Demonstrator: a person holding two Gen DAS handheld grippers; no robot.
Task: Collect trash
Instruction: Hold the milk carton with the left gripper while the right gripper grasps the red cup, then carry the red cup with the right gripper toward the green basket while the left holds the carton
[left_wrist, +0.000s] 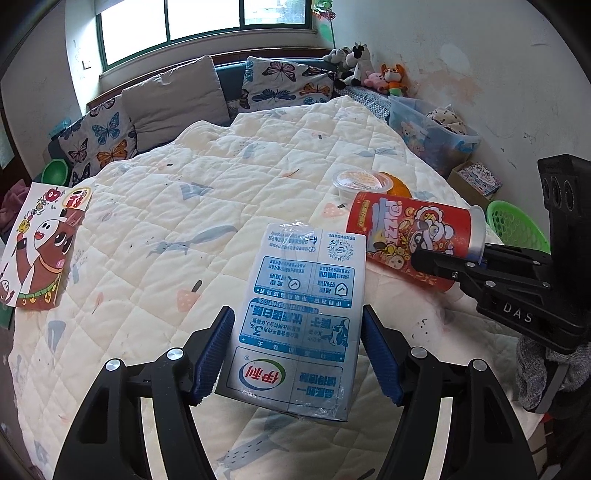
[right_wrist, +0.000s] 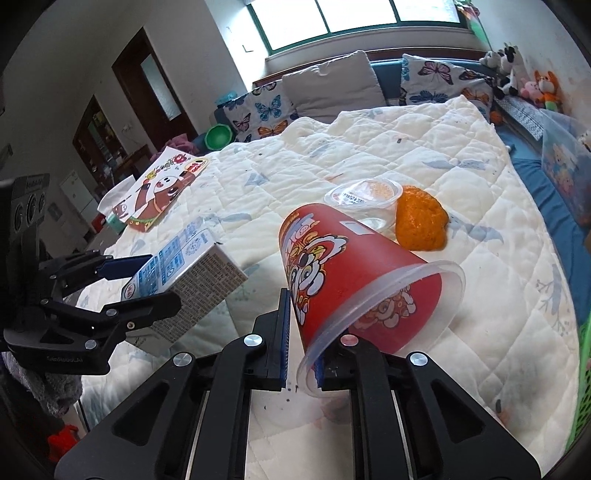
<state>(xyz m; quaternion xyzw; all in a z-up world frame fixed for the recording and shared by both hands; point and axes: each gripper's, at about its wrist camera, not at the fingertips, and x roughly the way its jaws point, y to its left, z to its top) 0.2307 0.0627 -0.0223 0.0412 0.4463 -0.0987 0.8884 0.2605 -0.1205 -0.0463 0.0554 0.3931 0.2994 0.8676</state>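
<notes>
On the quilted bed, left to right:

Picture sheet (left_wrist: 42, 245): a cartoon print lying flat at the far left edge of the quilt (left_wrist: 192, 177); well apart from both grippers. Whether it counts as trash I cannot tell; it could be passed over.

Left hand-held gripper (left_wrist: 297, 349): pinching a blue-and-white milk carton (left_wrist: 301, 317) across its width, the pads pressed on its two sides, the carton lifted clear of the quilt. Risk, as I judge it: the carton wears a loose clear film, so the pads may slide on the film and the box could tip out forward, most of its length hanging past the fingers.

Right hand-held gripper (right_wrist: 301, 354): nearly pressed together, nipping only the clear rim and thin wall of a red pizza-print cup (right_wrist: 354, 280), one pad outside and one inside the mouth. The cup is tilted, its base pointing away. Risk: the grip is on an edge of soft plastic, which may buckle or let the cup swing and drop.

Between the two: carton and cup are near each other in the left wrist view; a careless swing might knock them together.

Clear tub (right_wrist: 365, 199) and orange lump (right_wrist: 421, 218): lying on the quilt just beyond the cup, not yet collected; the hanging cup could brush them.

Green basket (left_wrist: 517, 225): at the far right off the bed, likely the bin; a release short of it would scatter things.
</notes>
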